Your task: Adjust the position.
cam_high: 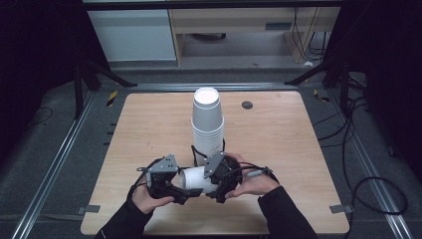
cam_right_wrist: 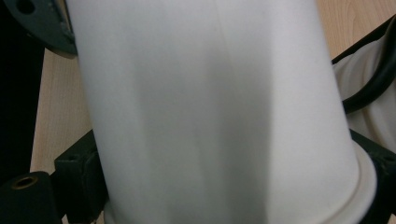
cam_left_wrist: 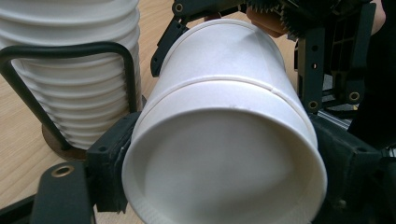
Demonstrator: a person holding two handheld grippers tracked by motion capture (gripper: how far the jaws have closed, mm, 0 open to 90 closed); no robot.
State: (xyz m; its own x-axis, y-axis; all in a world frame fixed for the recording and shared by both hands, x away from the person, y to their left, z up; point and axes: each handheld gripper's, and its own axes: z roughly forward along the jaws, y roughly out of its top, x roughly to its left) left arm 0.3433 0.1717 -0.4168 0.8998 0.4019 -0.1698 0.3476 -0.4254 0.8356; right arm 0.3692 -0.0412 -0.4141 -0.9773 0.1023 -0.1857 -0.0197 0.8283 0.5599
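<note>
White paper cup [cam_high: 193,179] lies sideways above the desk [cam_high: 278,139], in front of the stack of cups [cam_high: 207,127]. Your right gripper [cam_high: 215,185] grips one end; your left gripper [cam_high: 180,191] brackets the other, whether its pads press I cannot tell. Light, thin-walled, crushes easily: squeeze gently near the stiffer rolled rim.

I wear long black sleeves [cam_high: 286,211]. My left hand-held gripper [cam_high: 175,191] is black with a grey three-cornered plate on top; my right hand-held gripper [cam_high: 215,185] matches it, with brass-ringed screw holes and a black cable.
</note>
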